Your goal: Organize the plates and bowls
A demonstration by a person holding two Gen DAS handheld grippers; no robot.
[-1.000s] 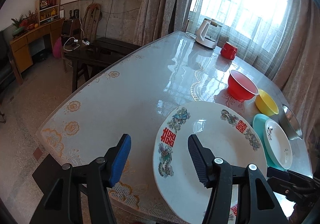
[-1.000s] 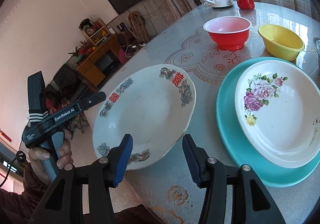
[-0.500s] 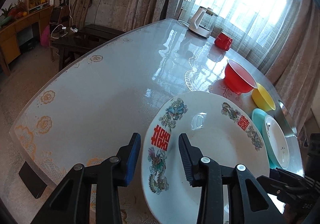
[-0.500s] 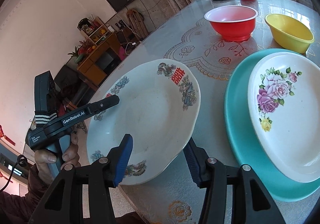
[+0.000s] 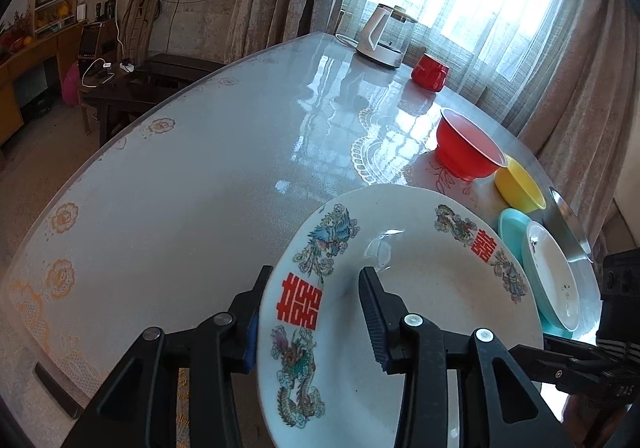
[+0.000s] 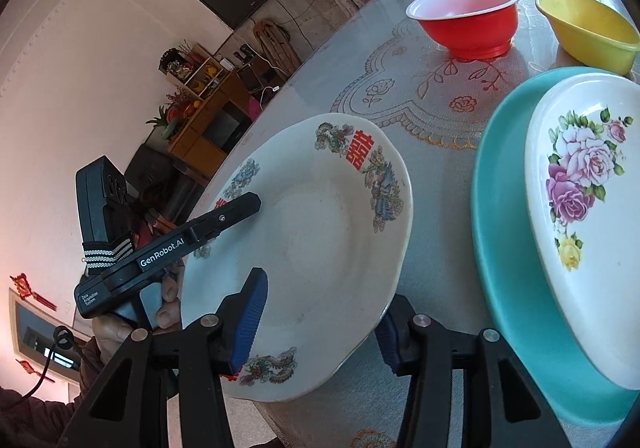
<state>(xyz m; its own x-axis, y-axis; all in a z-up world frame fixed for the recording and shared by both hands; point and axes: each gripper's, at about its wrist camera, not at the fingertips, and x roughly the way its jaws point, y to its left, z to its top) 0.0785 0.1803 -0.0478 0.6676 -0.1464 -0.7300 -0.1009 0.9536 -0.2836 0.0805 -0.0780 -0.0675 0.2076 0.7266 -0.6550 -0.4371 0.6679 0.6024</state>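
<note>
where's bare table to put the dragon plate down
Bare: the wide stretch of table left of the dragon plate, running back to the kettle. Crowded: the right edge, where red bowl, yellow bowl and teal plate under the rose plate sit close.

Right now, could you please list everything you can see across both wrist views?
Dragon plate: 1, white with red characters, near table edge, rim between the jaws of both grippers.
Floral plate: 1, white, resting in teal plate.
Teal plate: 1, right of dragon plate.
Red bowl: 1, mid-table.
Yellow bowl: 1, beside red bowl.
Metal dish: 1, silver, far right edge.
Kettle: 1, white, by window.
Red cup: 1, beside kettle.
Table: 1, glossy, patterned.
Left gripper: black, blue pads.
Right gripper: same.
Hand: holding left gripper.
</note>
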